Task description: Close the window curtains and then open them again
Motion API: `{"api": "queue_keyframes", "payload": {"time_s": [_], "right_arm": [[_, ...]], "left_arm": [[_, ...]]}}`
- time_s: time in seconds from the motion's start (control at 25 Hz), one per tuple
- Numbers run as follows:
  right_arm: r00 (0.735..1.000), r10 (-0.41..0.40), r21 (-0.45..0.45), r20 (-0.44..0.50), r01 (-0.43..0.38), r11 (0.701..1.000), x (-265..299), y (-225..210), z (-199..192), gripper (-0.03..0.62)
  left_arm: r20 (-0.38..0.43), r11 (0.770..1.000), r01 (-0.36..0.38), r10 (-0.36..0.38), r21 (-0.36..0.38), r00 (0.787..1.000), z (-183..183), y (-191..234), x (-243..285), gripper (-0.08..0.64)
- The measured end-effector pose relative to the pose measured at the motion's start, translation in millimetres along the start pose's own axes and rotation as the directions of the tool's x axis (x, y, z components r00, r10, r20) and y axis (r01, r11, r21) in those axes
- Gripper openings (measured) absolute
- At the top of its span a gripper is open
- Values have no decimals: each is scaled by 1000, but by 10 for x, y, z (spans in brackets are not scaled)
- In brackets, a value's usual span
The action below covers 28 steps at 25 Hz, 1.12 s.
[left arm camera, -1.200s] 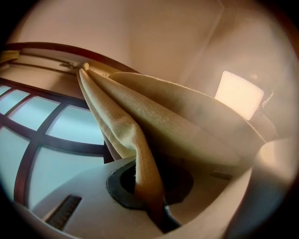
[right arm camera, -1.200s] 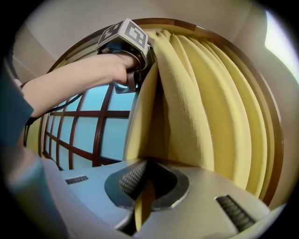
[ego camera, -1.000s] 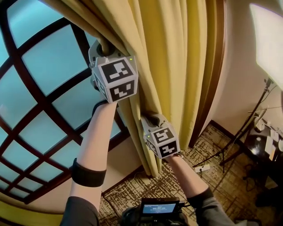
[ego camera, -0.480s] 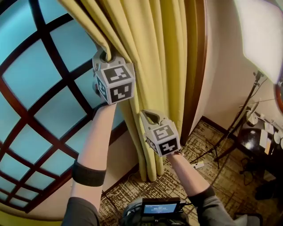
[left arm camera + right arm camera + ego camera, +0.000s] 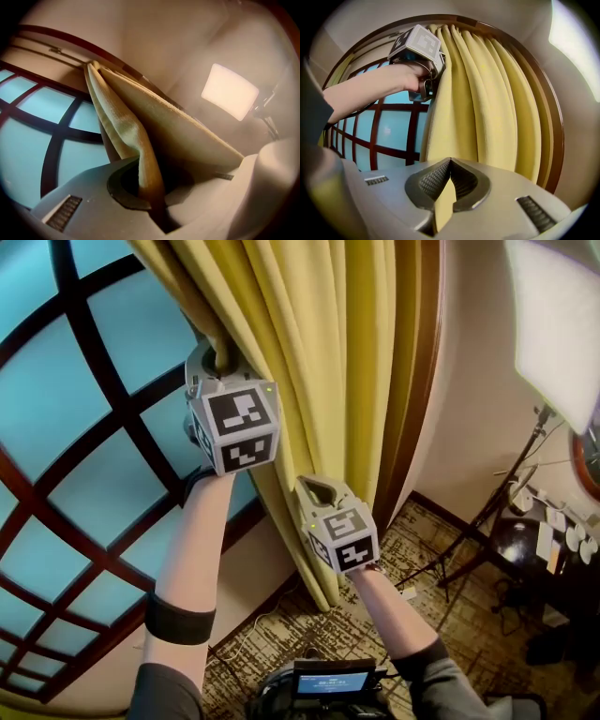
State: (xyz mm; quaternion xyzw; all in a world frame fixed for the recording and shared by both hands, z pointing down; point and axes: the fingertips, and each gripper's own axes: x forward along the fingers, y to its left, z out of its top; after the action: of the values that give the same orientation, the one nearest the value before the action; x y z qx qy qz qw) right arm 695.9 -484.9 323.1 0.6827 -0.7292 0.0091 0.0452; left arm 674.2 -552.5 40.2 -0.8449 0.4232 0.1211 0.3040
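Both grippers pinch the gathered yellow curtain (image 5: 328,352) at the window's (image 5: 84,427) right side, the left gripper (image 5: 218,354) high and the right gripper (image 5: 320,491) lower. Only the gripper views show the fingers (image 5: 433,180) closed on a fabric fold, while the head view alone shows the carpet (image 5: 441,615) below.

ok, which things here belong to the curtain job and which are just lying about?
Job: yellow curtain; left gripper, shut on it; right gripper, shut on it; window.
Lying about: light stand; bright light panel; dark table.
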Motion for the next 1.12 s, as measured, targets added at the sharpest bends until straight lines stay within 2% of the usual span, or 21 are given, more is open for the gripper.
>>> {"api": "queue_keyframes", "payload": {"time_s": [0.32, 0.64, 0.88, 1.12], "right_arm": [[998, -63, -14, 9, 63, 998, 356, -343, 13, 8], [995, -102, -10, 20, 102, 995, 600, -633, 61, 8], [994, -104, -13, 28, 105, 994, 690, -871, 99, 8], [996, -80, -18, 26, 81, 997, 769, -1194, 40, 8]], "left_arm": [[54, 997, 45, -49, 69, 997, 13, -252, 461, 0], [86, 994, 76, -82, 73, 993, 16, -422, 837, 0], [99, 994, 70, -78, 81, 992, 48, -549, 1045, 0], [98, 995, 10, -19, 98, 995, 16, -589, 1247, 0]]}}
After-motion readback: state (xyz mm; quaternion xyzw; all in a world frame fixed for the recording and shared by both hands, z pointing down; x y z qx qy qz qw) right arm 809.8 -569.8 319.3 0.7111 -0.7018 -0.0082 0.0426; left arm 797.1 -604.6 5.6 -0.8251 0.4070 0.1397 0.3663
